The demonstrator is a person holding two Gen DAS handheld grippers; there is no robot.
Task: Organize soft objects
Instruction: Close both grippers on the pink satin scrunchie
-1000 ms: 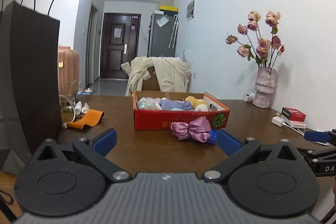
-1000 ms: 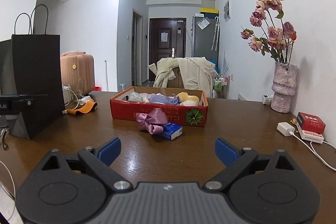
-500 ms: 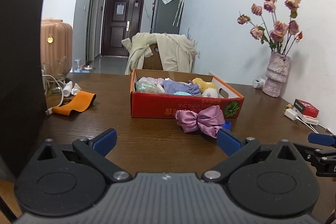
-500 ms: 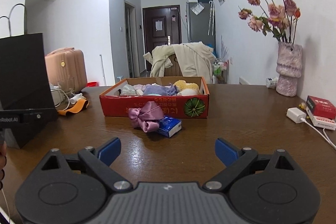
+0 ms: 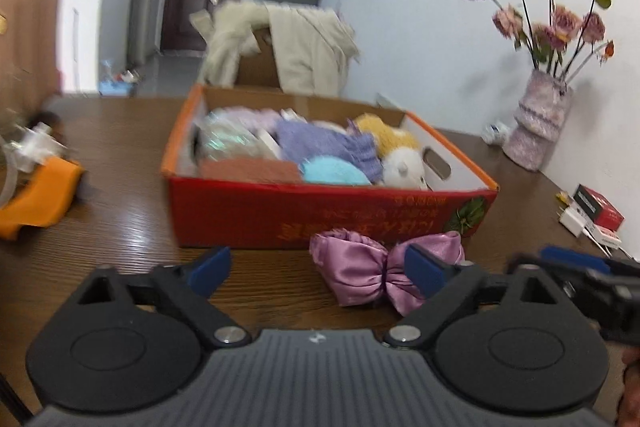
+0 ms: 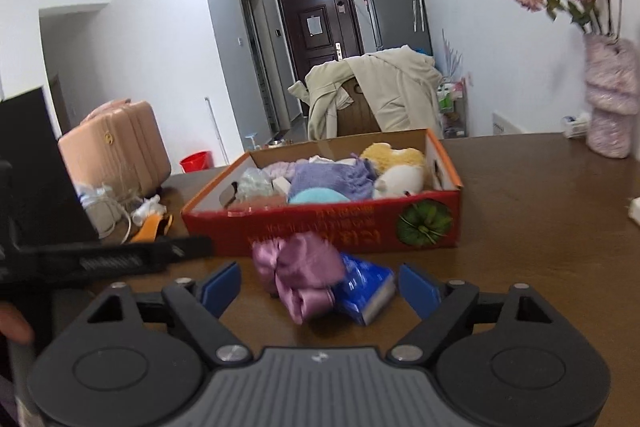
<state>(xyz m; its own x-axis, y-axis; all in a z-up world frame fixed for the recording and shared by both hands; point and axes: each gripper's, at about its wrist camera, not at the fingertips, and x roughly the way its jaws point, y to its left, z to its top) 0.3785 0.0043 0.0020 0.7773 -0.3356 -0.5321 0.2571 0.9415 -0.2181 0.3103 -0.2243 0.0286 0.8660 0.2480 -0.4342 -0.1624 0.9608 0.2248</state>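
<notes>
Both claws stand spread with nothing pinched, their jaws having just been closing as they near the table's loose items. Left gripper (image 5: 316, 267) has the purple satin bow (image 5: 384, 273) at its 1 o'clock, the bow's knot lying just ahead of the right-hand pad rather than centred in the gap; if the jaws close from here, that pad could land on the bow and shove it against the red cardboard box (image 5: 320, 211), or pinch only one slippery loop that may slide free. Right gripper (image 6: 320, 287) faces the same bow (image 6: 298, 273) at 12 o'clock, with a blue packet (image 6: 366, 289) touching it at 1 o'clock, both between the open pads but not pressed. Its risk is catching bow and packet together. With both tools aimed at one spot, their tips could also collide. Soft toys and cloths already fill the box, so a careless drop might spill over its low front wall.
</notes>
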